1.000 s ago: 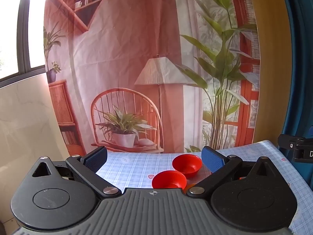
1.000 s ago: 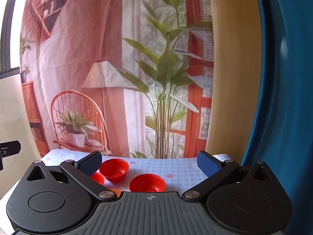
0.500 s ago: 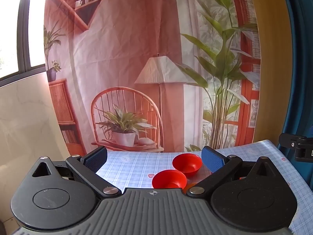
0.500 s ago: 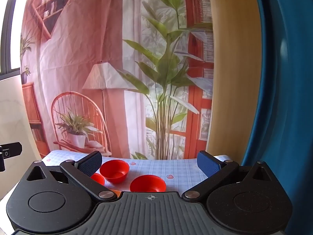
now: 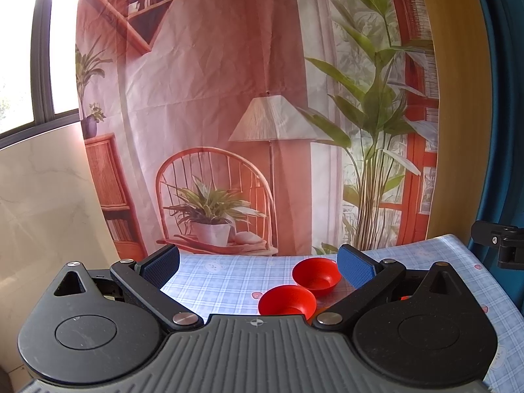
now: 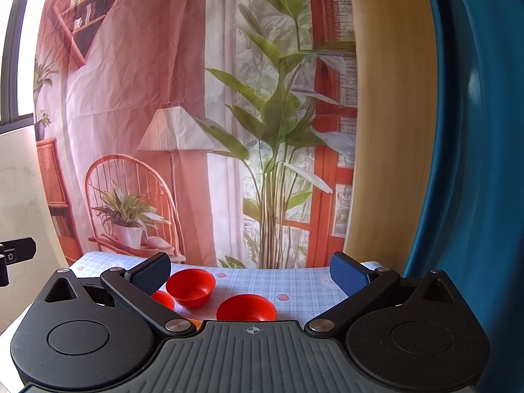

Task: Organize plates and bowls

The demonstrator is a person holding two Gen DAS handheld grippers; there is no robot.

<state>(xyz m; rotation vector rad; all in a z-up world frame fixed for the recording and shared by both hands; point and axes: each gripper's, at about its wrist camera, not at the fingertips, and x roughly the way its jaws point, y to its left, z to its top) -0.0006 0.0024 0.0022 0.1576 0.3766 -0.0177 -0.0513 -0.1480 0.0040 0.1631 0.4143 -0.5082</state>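
Red bowls stand on a blue checked tablecloth point(image 5: 222, 281). In the left wrist view a near red bowl point(image 5: 287, 300) and a far red bowl point(image 5: 316, 275) sit just left of my right fingertip. My left gripper point(image 5: 258, 267) is open and empty, above and short of them. In the right wrist view the far bowl point(image 6: 190, 286), a near bowl point(image 6: 246, 308) and a third red bowl point(image 6: 163, 299), partly hidden behind my left finger, show. My right gripper point(image 6: 250, 271) is open and empty above them. An orange sliver point(image 6: 196, 322) peeks out under the gripper body.
A printed backdrop point(image 5: 229, 114) of a chair, lamp and plants hangs behind the table. A blue curtain point(image 6: 475, 163) stands at the right. The other gripper's black part shows at the right edge point(image 5: 501, 242) and at the left edge point(image 6: 16, 250).
Both views have shifted very slightly; the bowls sit where they were and both grippers stay open.
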